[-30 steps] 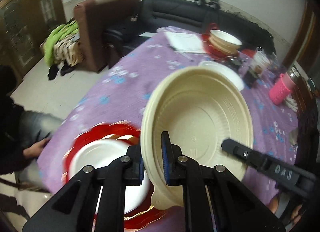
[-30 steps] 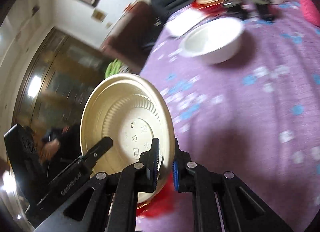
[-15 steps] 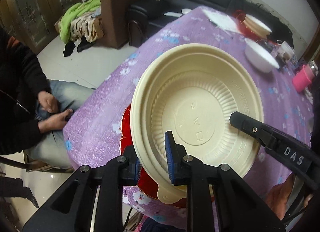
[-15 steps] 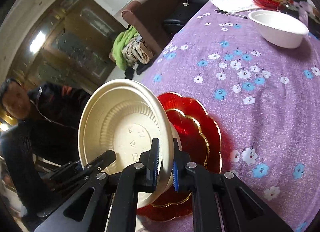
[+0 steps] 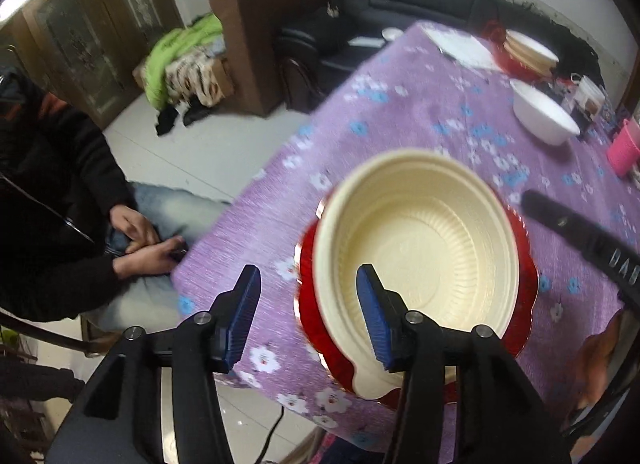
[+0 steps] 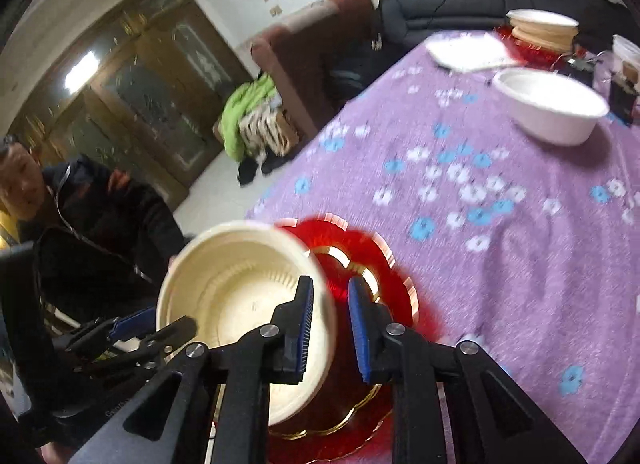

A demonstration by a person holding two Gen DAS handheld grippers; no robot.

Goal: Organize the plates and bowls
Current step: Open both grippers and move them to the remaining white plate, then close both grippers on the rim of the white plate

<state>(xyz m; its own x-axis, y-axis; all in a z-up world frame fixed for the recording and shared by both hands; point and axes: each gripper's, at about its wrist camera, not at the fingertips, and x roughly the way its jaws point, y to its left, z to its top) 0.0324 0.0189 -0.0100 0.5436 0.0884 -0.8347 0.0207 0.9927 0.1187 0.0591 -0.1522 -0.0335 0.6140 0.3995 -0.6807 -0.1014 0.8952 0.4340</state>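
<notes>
A cream plastic bowl point(image 5: 420, 248) sits on a red gold-trimmed plate point(image 5: 312, 328) near the table's front corner. My left gripper point(image 5: 308, 316) is open; its right finger is over the bowl's near rim, its left finger outside. In the right wrist view the cream bowl point(image 6: 240, 296) sits on the red plate point(image 6: 360, 260). My right gripper point(image 6: 330, 328) is open a little, its fingers either side of the bowl's rim. A white bowl point(image 5: 544, 116) stands farther back; it also shows in the right wrist view point(image 6: 552, 104).
The table has a purple flowered cloth point(image 5: 400, 124). At the far end stand a stack of bowls on a red plate point(image 6: 544, 30), white paper point(image 6: 468, 50), a pink cup point(image 5: 624, 152) and jars. A seated person point(image 5: 52, 200) is left of the table; sofas stand behind.
The cream bowl was held tilted in both grippers; now it rests on the red plate. Both grippers have opened, the left wide, the right a little.
</notes>
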